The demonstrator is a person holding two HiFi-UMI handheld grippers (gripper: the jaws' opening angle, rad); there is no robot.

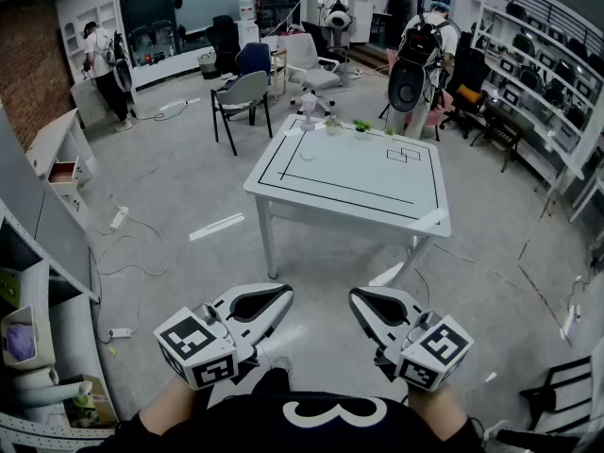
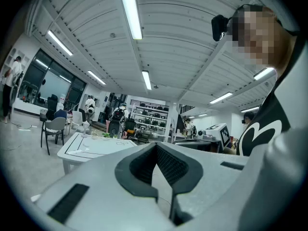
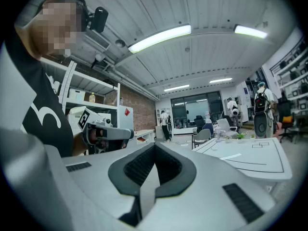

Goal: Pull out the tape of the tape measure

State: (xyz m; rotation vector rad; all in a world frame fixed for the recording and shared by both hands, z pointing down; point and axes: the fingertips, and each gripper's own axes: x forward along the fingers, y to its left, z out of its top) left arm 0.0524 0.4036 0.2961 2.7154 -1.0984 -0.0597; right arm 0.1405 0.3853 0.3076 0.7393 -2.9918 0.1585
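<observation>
the left tongs (image 1: 274, 298) and the right tongs (image 1: 363, 300) are held level and side by side close to the person's body, low in the head view, each with its black-and-white marker cube nearest the wearer. each gripper view shows its own grey jaws pressed together with nothing between the ribbed black pads - both are shut and empty. the two point toward a white square counter with black lines (image 1: 283, 192), which stands well apart from them across bare grey floor. a few small things sit near the counter's far edge, among them a little green plant (image 1: 361, 125) and a small pale object (image 1: 307, 155) - too small to tell which, if any, is the tape measure. a grey chair (image 1: 243, 97) stands beyond the counter.
</observation>
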